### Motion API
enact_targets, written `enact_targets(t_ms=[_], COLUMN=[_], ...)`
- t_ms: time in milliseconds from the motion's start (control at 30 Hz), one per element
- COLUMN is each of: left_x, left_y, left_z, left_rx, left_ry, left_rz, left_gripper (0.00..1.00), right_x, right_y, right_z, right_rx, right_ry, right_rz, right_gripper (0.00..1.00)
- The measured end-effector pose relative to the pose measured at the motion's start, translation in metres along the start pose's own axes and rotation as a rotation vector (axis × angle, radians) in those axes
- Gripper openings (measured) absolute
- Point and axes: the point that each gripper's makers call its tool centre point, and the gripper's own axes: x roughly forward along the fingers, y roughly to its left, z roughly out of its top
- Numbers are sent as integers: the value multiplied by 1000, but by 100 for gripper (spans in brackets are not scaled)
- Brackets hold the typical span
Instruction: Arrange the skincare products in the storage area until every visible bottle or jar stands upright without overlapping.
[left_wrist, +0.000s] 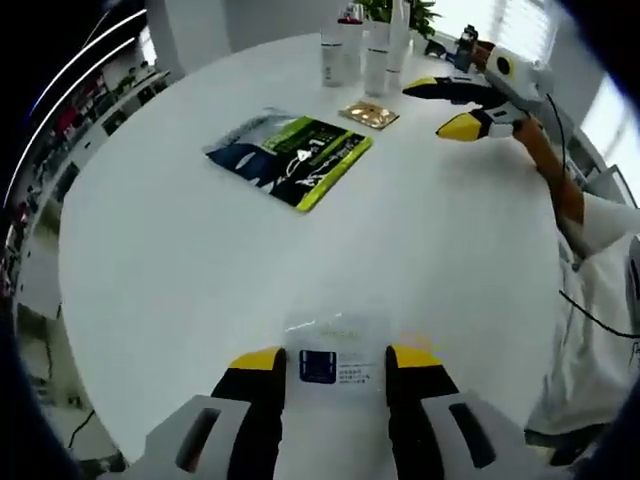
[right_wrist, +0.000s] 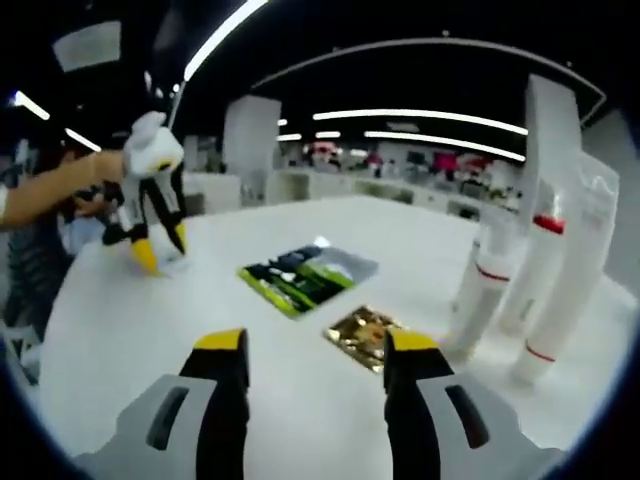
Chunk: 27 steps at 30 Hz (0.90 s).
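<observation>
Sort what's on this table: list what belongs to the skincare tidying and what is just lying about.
Job: white tubes standing upright; clear sachet between the left gripper tips; green and black pouch; gold sachet.

Lying about: potted plant.

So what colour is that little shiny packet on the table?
Gold. The packet shows best in the right gripper view.

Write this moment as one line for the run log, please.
left tool: open around clear sachet | right tool: open, empty, near gold sachet | tubes: upright | green pack: flat on table
</observation>
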Motion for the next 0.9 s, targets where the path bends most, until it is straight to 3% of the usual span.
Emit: enact_targets(t_ms=[100, 233, 333, 367, 500, 667, 733, 800, 833, 867, 900], left_x=[-9, -14, -17, -20, -29, -34, -34, -35, -36, -40, -41], left_y=[-2, -1, -3, -8, -24, -45, -49, -53, -54, -53, -49], left_z=[35, 70, 92, 112, 156, 195, 203, 210, 212, 216, 217], left_rx=[5, 28, 51, 41, -37, -178, -217, -259, -261, -300, -346], left_ry=[-192, -356, -456, -557, -793, -1043, -1110, -1209, -1230, -1311, -1342], left_rz=[27, 89, 125, 135, 109, -11, -40, -75, -83, -96, -103], left_gripper=[40, 40, 40, 40, 40, 40, 40, 40, 40, 40, 40], right_x=[2, 1, 0, -4, -9, -15, -18, -21, -22, -23, -23], right_y=[11, 22, 24, 29, 32, 29, 26, 21, 18, 14, 10], right_z=[2, 6, 9, 13, 24, 36, 45, 48, 48, 50, 53], right_rx=[50, 86, 93, 100, 126, 119, 102, 101, 98, 96, 97], right_ry=[-16, -40, -53, -73, -133, -202, -252, -270, -274, -282, -296], right_rz=[57, 127, 136, 157, 177, 150, 130, 98, 90, 72, 60], right_gripper=[54, 53, 50, 48, 44, 42, 39, 36, 34, 32, 30])
